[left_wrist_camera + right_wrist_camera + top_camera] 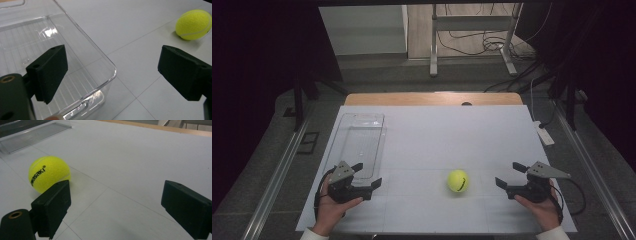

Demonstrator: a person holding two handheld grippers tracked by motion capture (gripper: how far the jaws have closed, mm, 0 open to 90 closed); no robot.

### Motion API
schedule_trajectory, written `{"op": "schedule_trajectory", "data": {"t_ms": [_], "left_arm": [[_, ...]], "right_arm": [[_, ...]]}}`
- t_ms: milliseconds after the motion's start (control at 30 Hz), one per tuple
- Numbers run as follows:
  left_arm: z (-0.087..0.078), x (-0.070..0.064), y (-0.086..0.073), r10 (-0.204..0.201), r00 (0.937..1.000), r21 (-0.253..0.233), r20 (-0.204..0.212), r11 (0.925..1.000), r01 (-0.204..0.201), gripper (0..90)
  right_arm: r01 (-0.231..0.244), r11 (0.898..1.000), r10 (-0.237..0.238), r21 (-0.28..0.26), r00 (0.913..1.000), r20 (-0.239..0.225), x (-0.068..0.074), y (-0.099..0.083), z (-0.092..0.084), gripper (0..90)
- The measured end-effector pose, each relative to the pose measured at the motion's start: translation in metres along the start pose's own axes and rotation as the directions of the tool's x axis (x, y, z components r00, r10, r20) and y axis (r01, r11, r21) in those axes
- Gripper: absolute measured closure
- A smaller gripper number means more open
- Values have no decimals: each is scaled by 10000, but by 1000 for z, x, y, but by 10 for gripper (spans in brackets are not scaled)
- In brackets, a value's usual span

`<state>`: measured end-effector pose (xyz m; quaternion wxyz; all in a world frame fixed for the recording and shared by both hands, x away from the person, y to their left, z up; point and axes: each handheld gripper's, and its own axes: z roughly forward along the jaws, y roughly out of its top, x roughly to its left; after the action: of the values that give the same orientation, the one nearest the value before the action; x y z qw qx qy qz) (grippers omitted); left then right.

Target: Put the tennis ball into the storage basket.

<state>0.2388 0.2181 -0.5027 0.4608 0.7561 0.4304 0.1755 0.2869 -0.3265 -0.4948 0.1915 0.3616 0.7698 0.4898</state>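
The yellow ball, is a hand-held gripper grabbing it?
No. The ball lies free on the table; the left hand-held gripper and right hand-held gripper are open, holding nothing.

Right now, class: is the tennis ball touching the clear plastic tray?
Apart. The high view shows bare white table between the tennis ball and the clear plastic tray.

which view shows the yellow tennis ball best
The right gripper view: the yellow felt tennis ball is close, with its black lettering readable. The left gripper view catches it at the frame's edge, and the high view shows it small but whole.
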Motion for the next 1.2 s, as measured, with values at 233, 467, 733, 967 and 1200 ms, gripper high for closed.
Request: {"op": "schedule_trajectory", "data": {"t_ms": [233, 467, 733, 967, 1200], "left_arm": [[-1, -2, 0, 16, 10000, 20, 14, 10000, -16, 104], [0, -1, 0, -33, 10000, 40, 91, 10000, 33, 104], [-1, -3, 1, -49, 9998, 16, 184, 10000, 48, 103], [0, -2, 2, -42, 9998, 35, 190, 10000, 41, 103], [1, -5, 4, 23, 9994, 40, 345, 10000, -25, 102]], "right_arm": [[-1, 10000, 1, 24, 10000, -16, 1, -1, 0, 94], [57, 9999, -57, 99, 10000, -4, 1, -1, 1, 94], [44, 10000, -44, 29, 10000, -19, 3, 0, 0, 94], [-23, 10000, 23, 62, 10000, -23, 0, -1, 1, 93], [-6, 9999, 6, 104, 10000, -38, 1, -1, 2, 94]]}}
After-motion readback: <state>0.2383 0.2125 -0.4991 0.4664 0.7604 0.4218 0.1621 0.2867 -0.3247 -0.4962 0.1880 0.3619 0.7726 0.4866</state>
